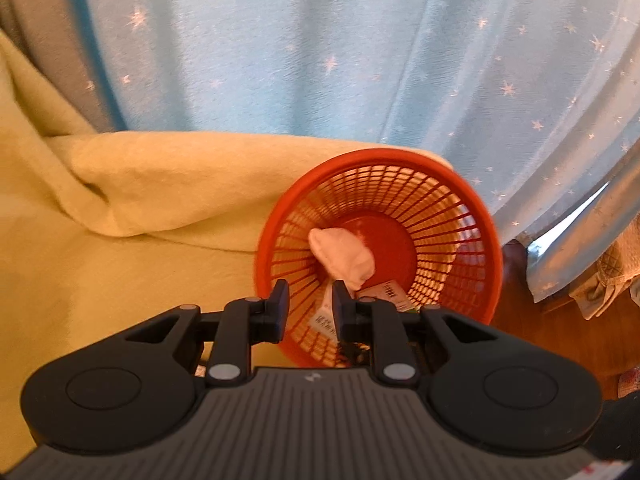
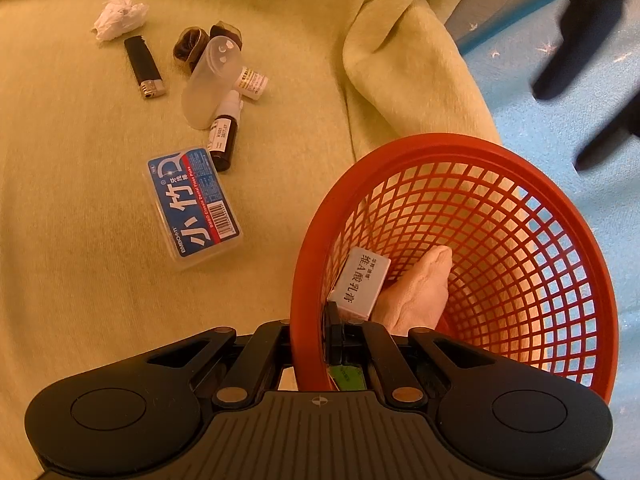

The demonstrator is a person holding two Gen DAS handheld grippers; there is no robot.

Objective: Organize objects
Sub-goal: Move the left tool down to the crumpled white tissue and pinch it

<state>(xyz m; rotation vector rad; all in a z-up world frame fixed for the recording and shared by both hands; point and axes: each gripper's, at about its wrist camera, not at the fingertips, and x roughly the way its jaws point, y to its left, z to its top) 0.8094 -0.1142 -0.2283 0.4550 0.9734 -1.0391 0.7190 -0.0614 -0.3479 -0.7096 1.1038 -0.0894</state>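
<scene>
Left hand-held gripper [image 1: 309,306] parted, empty; right hand-held gripper [image 2: 316,338] clamped.

My right tool [image 2: 316,338] straddles the red basket's [image 2: 460,148] near rim, so one finger is hidden behind the wall. A green item [image 2: 346,376] under the small white box [image 2: 362,282] shows only as a sliver. The dark blurred shape [image 2: 576,28] far right runs off the edge; I cannot tell what it is. From my left tool [image 1: 310,306], the labelled packets [image 1: 390,292] in the basket are half hidden by the fingers, their print unreadable.
</scene>
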